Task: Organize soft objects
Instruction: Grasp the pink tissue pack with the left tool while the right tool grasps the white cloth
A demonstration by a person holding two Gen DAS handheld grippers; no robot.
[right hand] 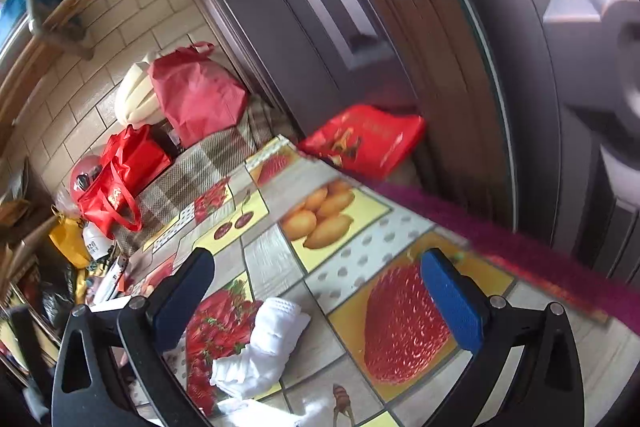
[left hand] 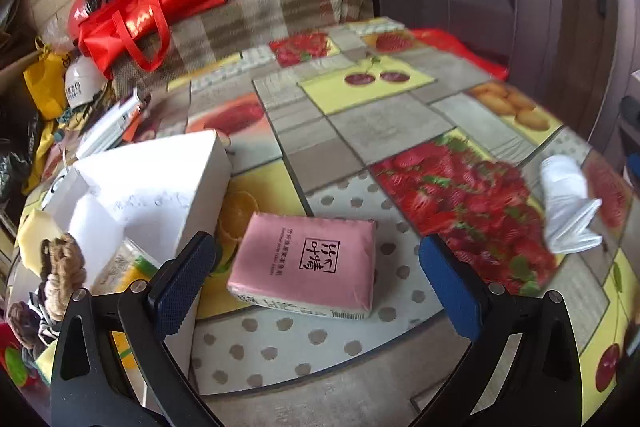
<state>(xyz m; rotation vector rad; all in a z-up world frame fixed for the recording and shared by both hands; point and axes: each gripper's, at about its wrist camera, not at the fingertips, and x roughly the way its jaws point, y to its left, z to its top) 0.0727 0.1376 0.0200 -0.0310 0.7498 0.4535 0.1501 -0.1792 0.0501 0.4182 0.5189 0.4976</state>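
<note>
A pink tissue pack (left hand: 306, 267) is being framed between the spread fingers of the left claw (left hand: 316, 267), which is being held wide open w/ nothing gripped; the pack is lying flat on the fruit-print tabletop (left hand: 380, 123), untouched by either blue pad. Just left of it, a white box (left hand: 160, 183) is standing open, w/ a brown scrunchie (left hand: 64, 267) and other small items, too blurred to be told apart, being seen at its near-left side. Farther right on the same tabletop, well apart from the pack, a white rolled cloth (left hand: 566, 203) is lying over the strawberry print. In the right wrist view, that white cloth (right hand: 264, 343) is being seen between the fingers of the right claw (right hand: 320, 299), nearer the left one; this claw is also being held wide, empty, not touching the cloth. Red bags (left hand: 140, 11) are being seen piled on a checked seat beyond the tabletop's far edge.
</note>
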